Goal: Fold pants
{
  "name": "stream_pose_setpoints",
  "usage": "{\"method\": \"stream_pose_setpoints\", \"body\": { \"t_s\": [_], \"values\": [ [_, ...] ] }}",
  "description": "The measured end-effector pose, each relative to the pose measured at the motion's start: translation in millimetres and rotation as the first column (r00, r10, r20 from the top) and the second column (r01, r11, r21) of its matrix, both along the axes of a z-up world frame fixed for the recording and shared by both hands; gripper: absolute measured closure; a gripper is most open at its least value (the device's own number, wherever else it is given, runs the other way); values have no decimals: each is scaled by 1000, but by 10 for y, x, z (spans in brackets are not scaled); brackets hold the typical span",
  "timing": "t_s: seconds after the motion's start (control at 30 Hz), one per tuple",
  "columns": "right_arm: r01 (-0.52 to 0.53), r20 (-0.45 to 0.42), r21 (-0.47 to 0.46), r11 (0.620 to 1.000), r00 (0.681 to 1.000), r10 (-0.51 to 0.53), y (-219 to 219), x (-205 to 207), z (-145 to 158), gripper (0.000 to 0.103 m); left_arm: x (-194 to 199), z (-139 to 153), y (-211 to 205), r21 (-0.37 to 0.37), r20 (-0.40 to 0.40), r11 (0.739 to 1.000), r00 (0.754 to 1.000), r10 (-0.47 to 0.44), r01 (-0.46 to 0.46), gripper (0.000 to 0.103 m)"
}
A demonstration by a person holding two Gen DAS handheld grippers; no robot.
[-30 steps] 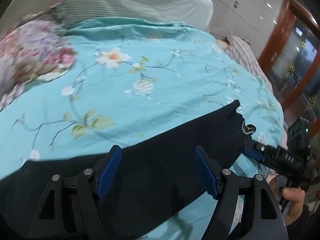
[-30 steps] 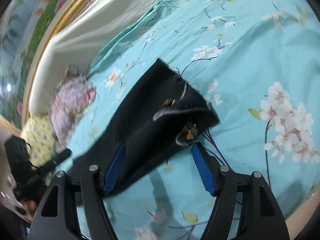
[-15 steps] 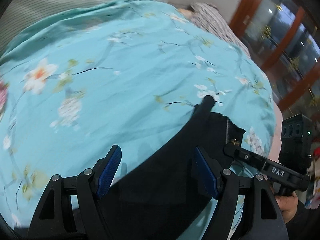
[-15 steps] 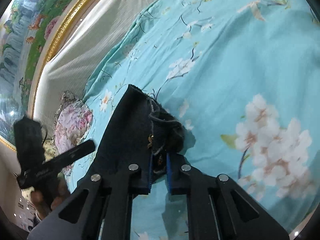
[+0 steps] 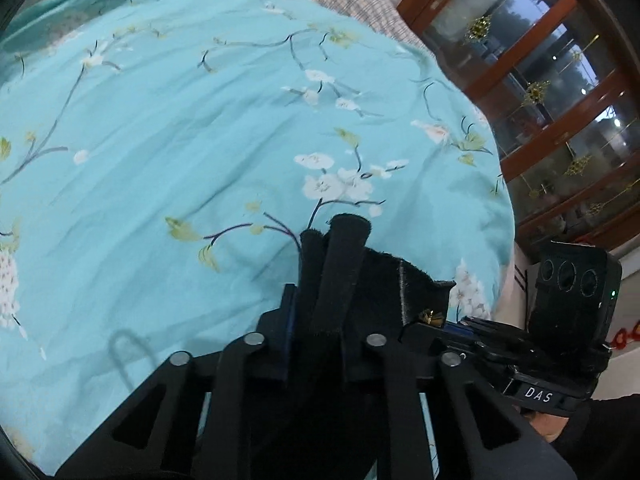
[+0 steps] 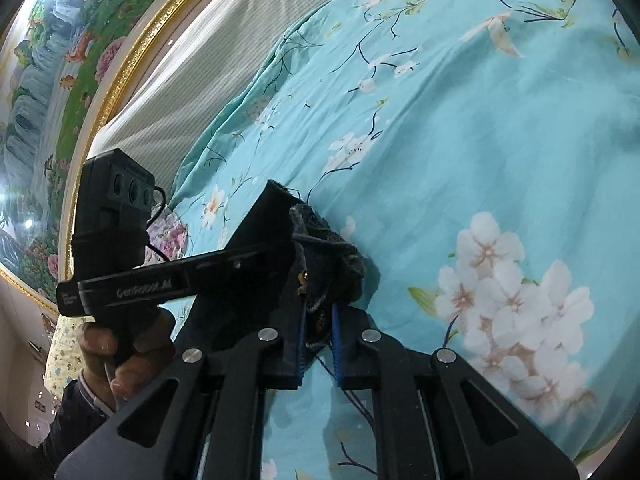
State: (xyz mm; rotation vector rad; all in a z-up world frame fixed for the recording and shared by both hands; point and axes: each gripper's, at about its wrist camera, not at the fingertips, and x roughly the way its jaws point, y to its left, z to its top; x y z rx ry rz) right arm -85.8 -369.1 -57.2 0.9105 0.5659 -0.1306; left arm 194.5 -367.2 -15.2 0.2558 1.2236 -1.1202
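Note:
The black pants (image 5: 360, 280) lie on a teal flowered bedspread (image 5: 200, 140). My left gripper (image 5: 320, 320) is shut on a bunched edge of the pants, which sticks up between its fingers. My right gripper (image 6: 318, 320) is shut on the waistband end of the pants (image 6: 320, 256), near a brass button. The two grippers sit side by side on the same end of the pants. The right gripper also shows in the left wrist view (image 5: 480, 340), and the left gripper's body in the right wrist view (image 6: 160, 276). The rest of the pants is hidden below the grippers.
A striped grey headboard (image 6: 180, 92) and a gold-framed painting (image 6: 52, 92) stand behind the bed. A flowered pillow (image 6: 168, 236) lies near the headboard. A wooden glass cabinet (image 5: 560, 100) stands past the bed's far edge, beside plaid cloth (image 5: 360, 0).
My left gripper was open over the pants and has shut on their edge. My right gripper shut on the waistband earlier and still holds it. Both grippers have come close together.

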Motion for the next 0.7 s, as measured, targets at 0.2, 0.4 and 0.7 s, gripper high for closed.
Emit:
{"method": "stream_pose_setpoints", "body": {
  "t_s": [0.2,0.4,0.7],
  "values": [
    [-35,60,21,999,998,34,36,-32,107,92,-108,239,190,-73,47,997,999,22,-19,92],
    [-122,203,48,991,973,110,137,-82,345,92,-189,601,542,-166,77,986,996,49,-36,92],
    [-285,319,25,958,911,262,575,80,661,92,-311,860,1232,-260,105,960,986,132,-101,93]
  ]
}}
